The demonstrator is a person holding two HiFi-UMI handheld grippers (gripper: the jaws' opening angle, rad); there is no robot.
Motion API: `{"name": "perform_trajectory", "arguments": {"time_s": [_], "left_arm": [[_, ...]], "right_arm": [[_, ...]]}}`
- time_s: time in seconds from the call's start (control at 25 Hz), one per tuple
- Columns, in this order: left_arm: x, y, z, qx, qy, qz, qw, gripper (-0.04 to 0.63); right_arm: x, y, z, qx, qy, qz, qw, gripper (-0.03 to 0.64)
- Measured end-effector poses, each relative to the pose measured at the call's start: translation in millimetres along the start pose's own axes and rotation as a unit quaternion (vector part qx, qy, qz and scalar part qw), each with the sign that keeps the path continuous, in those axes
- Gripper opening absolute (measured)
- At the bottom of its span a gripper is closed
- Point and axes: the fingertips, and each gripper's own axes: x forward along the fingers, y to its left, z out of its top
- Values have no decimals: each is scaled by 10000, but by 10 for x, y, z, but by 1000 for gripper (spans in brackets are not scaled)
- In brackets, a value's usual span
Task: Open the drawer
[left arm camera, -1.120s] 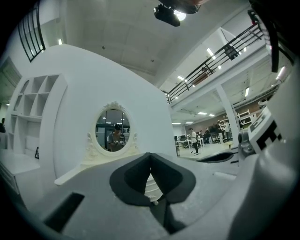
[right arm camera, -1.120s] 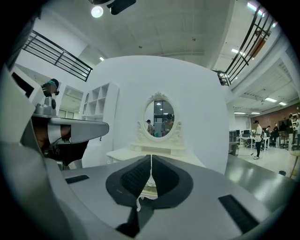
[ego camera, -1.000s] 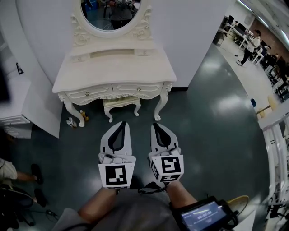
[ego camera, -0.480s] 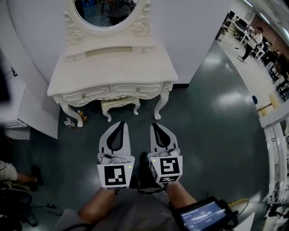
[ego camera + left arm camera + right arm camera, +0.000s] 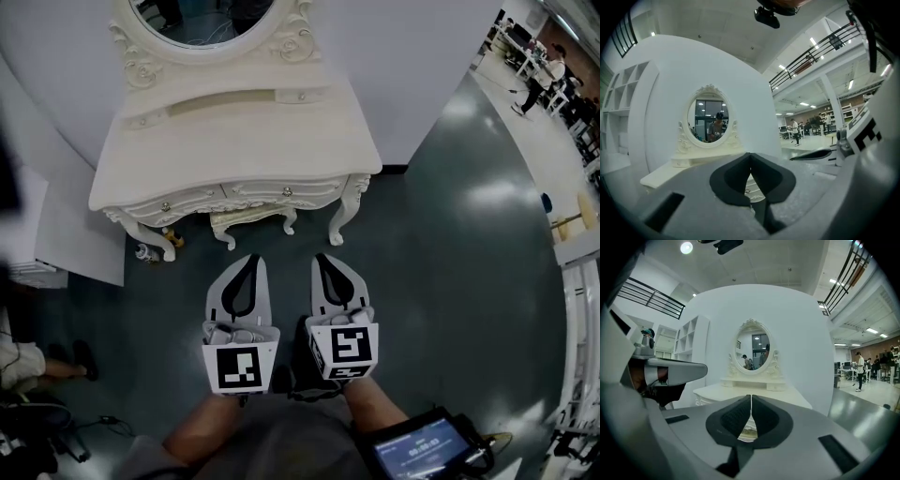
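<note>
Cream-white and carved, the vanity (image 5: 234,141) stands against a curved white wall (image 5: 412,56), its oval mirror (image 5: 202,19) rising from the back of the bare surface. Under the front edge runs a row of drawers (image 5: 272,192), all shut flush, each with a small round knob. A matching stool (image 5: 253,223) is tucked between the curved legs, and a couple of small bottles (image 5: 145,251) sit on the dark grey-green floor (image 5: 441,281) beside the leg at the picture's left.

The left gripper (image 5: 248,258) and the right gripper (image 5: 323,258) are held side by side, pointing at the vanity, well apart from the drawers and touching nothing. In the left gripper view the jaws are closed, tips together and nothing between them (image 5: 750,154). The right gripper view shows the same: tips meeting in a thin seam, empty (image 5: 751,397), with the mirror (image 5: 753,350) straight ahead. People (image 5: 548,75) stand far off in the hall at the right.
</note>
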Motion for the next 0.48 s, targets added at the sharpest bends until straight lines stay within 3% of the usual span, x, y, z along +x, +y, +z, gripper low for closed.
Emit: {"name": "perform_trajectory", "arguments": {"time_s": [0.48], "left_arm": [[1045,66,206,130,116,269,9995,14]], "right_arm": [[891,-655,257,123,-41,282,9995,15]]}}
